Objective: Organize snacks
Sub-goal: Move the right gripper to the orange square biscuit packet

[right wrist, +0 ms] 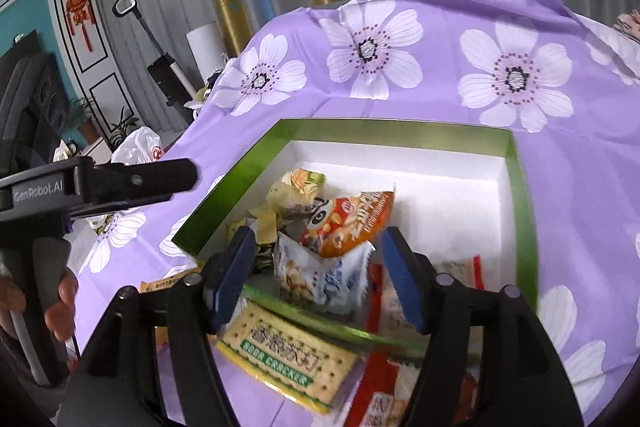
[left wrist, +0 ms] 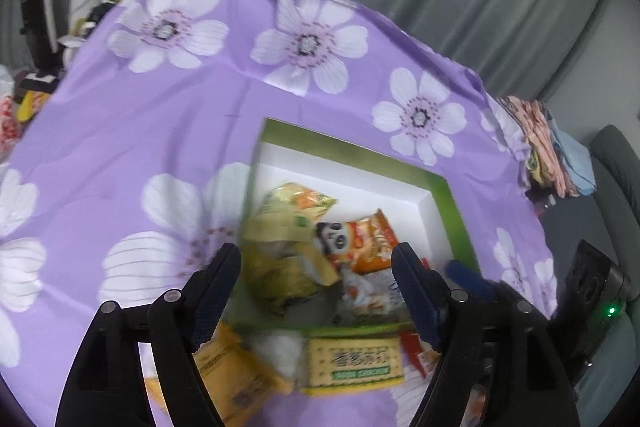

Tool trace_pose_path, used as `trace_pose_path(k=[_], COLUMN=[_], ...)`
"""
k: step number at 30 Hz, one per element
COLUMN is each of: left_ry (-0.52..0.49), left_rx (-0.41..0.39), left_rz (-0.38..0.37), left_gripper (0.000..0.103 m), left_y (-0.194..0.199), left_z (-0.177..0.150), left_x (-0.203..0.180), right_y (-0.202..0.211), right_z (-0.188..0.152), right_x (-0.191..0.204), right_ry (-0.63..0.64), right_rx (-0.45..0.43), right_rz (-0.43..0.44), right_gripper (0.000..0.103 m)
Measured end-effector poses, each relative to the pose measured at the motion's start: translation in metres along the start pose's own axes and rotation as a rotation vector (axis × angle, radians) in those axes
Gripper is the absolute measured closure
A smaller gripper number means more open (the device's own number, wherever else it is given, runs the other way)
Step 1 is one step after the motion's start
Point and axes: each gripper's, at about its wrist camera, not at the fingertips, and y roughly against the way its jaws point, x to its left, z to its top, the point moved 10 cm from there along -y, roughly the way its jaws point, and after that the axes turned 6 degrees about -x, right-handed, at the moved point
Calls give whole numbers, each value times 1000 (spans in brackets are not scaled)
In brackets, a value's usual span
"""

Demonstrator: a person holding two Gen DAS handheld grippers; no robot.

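A green box (left wrist: 452, 203) (right wrist: 520, 187) with a white inside stands on the purple flowered cloth. It holds several snack packs: a yellow pack (left wrist: 292, 211), an orange panda pack (left wrist: 360, 239) (right wrist: 352, 223) and a white-blue pack (right wrist: 324, 275). A soda cracker pack (left wrist: 354, 367) (right wrist: 288, 355) lies on the cloth in front of the box. An orange-yellow pack (left wrist: 232, 375) lies to its left and red packs (right wrist: 384, 387) to its right. My left gripper (left wrist: 316, 299) is open and empty above the box's near edge. My right gripper (right wrist: 316, 279) is open around nothing, above the white-blue pack.
The purple flowered cloth (left wrist: 160, 131) (right wrist: 580, 187) covers the table. The left gripper's body (right wrist: 100, 183) shows at the left of the right wrist view. Folded clothes (left wrist: 552, 147) lie at the table's far right. Curtains hang behind.
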Motion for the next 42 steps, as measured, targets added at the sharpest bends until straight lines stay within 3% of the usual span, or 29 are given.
trace_pose_path(k=[11, 16, 25, 42], left_ry=[121, 197, 245, 290], left_rx=[-19, 13, 91, 99], left_rz=[144, 149, 146, 103], left_gripper=[26, 26, 26, 26], left_y=[46, 55, 54, 39], left_z=[-37, -65, -106, -116], left_x=[60, 75, 81, 88], right_y=[38, 36, 14, -36], right_z=[-21, -46, -76, -94], right_x=[19, 45, 89, 121], right_ry=[42, 91, 196, 379], right_rx=[3, 61, 159, 245], right_rz=[69, 137, 207, 239], right_gripper=[36, 36, 36, 36])
